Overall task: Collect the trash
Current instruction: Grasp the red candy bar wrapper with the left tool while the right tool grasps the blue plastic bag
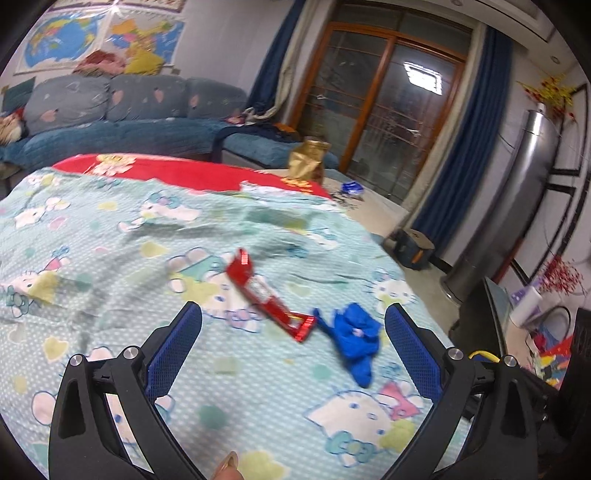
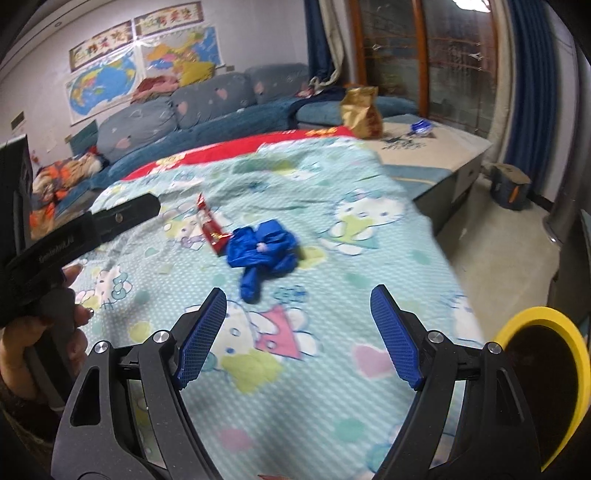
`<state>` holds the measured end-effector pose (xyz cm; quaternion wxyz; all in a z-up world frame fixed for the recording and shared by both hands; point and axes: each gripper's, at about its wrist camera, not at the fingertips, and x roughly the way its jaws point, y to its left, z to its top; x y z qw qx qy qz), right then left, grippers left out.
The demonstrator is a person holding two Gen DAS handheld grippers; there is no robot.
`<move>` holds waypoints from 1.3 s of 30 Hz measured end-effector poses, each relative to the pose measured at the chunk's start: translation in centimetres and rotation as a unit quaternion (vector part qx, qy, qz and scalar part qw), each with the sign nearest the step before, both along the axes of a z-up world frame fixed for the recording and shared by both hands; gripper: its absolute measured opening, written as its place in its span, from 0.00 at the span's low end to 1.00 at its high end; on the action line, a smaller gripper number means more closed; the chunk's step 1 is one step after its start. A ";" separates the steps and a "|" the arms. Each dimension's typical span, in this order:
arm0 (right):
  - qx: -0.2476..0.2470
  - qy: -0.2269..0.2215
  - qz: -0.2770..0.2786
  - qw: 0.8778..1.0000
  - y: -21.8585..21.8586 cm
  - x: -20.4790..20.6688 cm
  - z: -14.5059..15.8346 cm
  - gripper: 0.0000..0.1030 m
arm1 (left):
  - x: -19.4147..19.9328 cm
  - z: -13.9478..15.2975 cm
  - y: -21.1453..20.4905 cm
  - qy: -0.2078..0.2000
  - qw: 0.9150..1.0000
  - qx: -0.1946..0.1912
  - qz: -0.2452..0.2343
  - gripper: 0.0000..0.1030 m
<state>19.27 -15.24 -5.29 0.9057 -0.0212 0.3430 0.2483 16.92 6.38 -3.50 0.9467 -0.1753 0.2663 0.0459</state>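
Crumpled blue wrapper (image 2: 260,242) touching flat red wrapper (image 2: 211,230) on sheet (image 2: 332,295)

A cartoon-cat bedsheet (image 1: 110,236) lay spread beneath and ahead of the fingers, with a red cloth (image 1: 192,173) showing beyond its far edge. Farther ahead a blue sofa (image 1: 122,110) ran along the wall under two maps (image 1: 99,33). Ahead and right of the fingers a gold paper bag (image 2: 360,110) stood upright, with wood-framed glass doors (image 1: 388,110) and blue curtains (image 1: 461,147) behind.
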 end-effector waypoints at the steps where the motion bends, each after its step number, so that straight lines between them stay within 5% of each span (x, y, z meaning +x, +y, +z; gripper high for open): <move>1: 0.000 0.005 0.003 1.000 0.5 0.3 -0.3 0.67 | 0.2 -0.1 0.4 0.004 1.000 -0.004 0.002 0.94; 6: 0.008 0.041 0.018 0.999 3.2 1.8 -1.9 0.54 | 1.5 -1.5 2.3 0.026 0.999 -0.035 0.010 0.93; 13: 0.007 0.083 0.023 0.996 5.4 3.6 -4.2 0.19 | 4.0 -3.6 3.3 0.056 0.995 -0.085 0.004 0.92; 16: 0.002 0.088 0.022 0.996 5.3 3.6 -4.8 0.08 | 5.0 -4.4 3.2 0.067 0.992 -0.103 0.000 0.83; 24: 0.011 0.084 0.003 0.996 2.9 2.1 -4.7 0.03 | 7.2 -6.3 3.2 0.090 0.986 -0.142 0.013 0.62; 30: 0.021 0.081 -0.006 0.996 1.3 1.2 -4.2 0.03 | 7.5 -7.1 2.8 0.101 0.984 -0.145 0.010 0.24; 39: 0.036 0.065 -0.017 0.997 -0.9 0.7 -2.7 0.01 | 5.9 -5.6 0.4 0.086 0.989 -0.120 -0.032 0.14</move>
